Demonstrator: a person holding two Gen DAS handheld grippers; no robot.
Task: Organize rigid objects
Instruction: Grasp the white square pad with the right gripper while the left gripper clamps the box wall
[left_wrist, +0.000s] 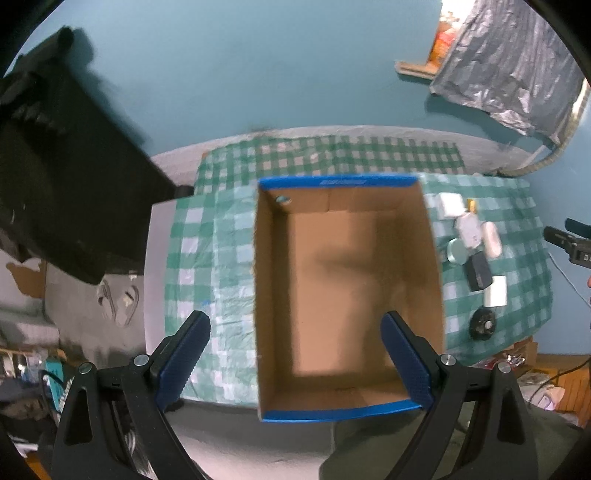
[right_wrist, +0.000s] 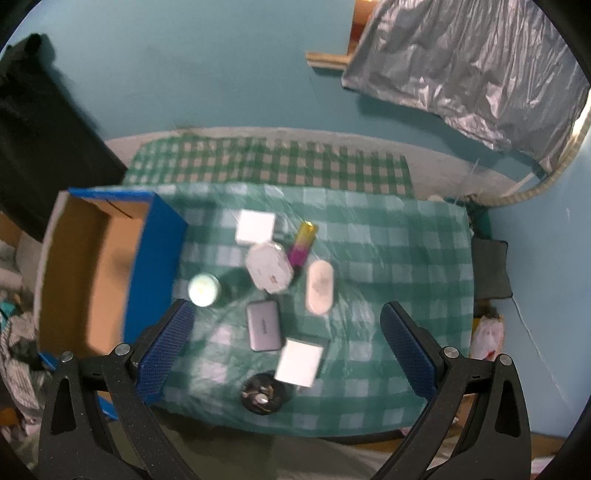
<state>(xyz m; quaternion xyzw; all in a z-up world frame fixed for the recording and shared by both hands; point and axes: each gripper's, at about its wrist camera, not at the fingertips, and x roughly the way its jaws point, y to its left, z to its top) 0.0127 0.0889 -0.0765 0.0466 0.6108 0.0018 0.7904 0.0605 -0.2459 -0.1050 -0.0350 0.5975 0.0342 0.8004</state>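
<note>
items: loose cluster on the checked cloth, dead ahead of the right gripper, between its two fingers in view
grey block: nearest centre, flat. White square box just beside it on the near side, may be touching; can't tell through the blur
black round piece: closest to the tongs, near the table's front edge
white oval case, faceted white box, yellow-pink cylinder, far white box: packed together beyond the grey block
green-lidded jar: off the left finger, near the blue box wall
cardboard box: open, nothing inside, directly under the left gripper
right gripper state: spread wide, holding nothing
left gripper state: spread wide, holding nothing, hanging over the box mouth
risk 1: crowded pile; a finger coming down on one piece likely shoves its neighbour
risk 2: cylinder lies on its side, so any bump probably rolls it
risk 3: black piece by the front edge could get nudged off
risk 4: cloth looks slick and wrinkled; flat items may slide instead of seating
risk 5: both views blurred, so aim is uncertain
</note>
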